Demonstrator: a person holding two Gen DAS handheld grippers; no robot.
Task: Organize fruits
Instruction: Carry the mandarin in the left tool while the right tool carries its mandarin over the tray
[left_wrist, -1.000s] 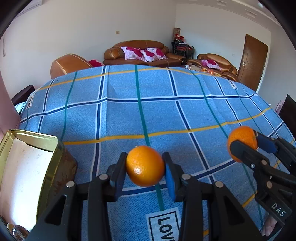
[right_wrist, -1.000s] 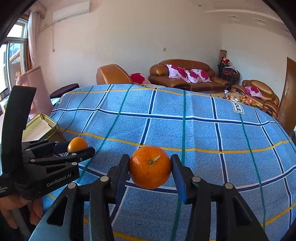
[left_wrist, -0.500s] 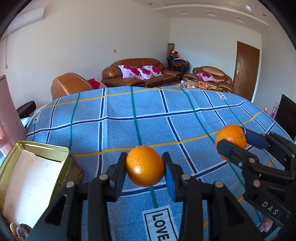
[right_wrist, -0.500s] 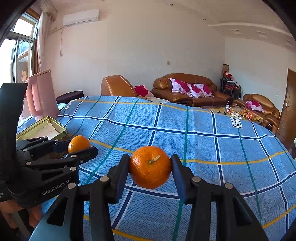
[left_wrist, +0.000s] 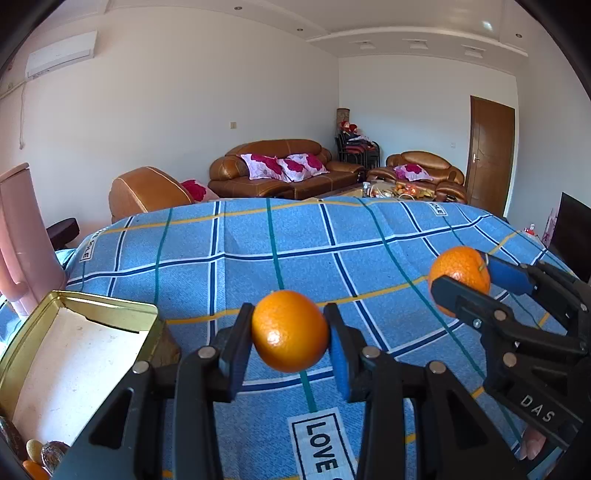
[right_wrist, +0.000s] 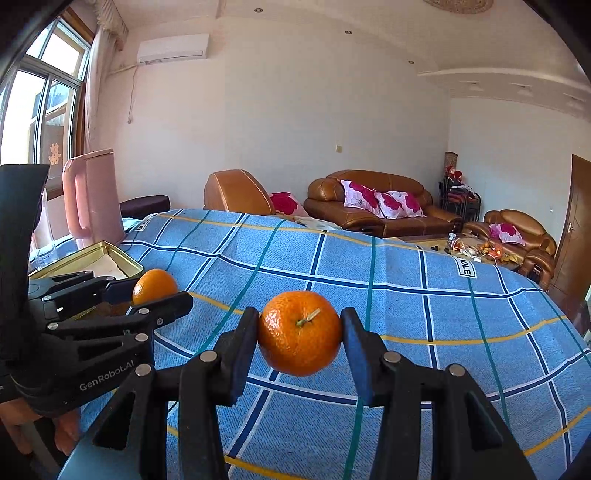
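You have an orange (left_wrist: 290, 330) pinched between the jaws of your left gripper (left_wrist: 291, 332), lifted clear of the blue checked cloth (left_wrist: 295, 243) that covers the counter, and a second orange (right_wrist: 300, 332), stem stub facing the camera, pinched the same way in your right gripper (right_wrist: 300, 334). The open gold tin (left_wrist: 88, 310) sits just left of the left jaws, a little below them, its pale floor largely bare with a few small items bunched in the near corner. That tin looks like the likely destination, so take the left fruit over first: bring it above the bare floor, lower it close and only then spread the jaws, so it settles instead of rolling. Keep the right gripper back meanwhile to avoid bumping the other. A pink jug (right_wrist: 92, 195) stands beyond the tin.
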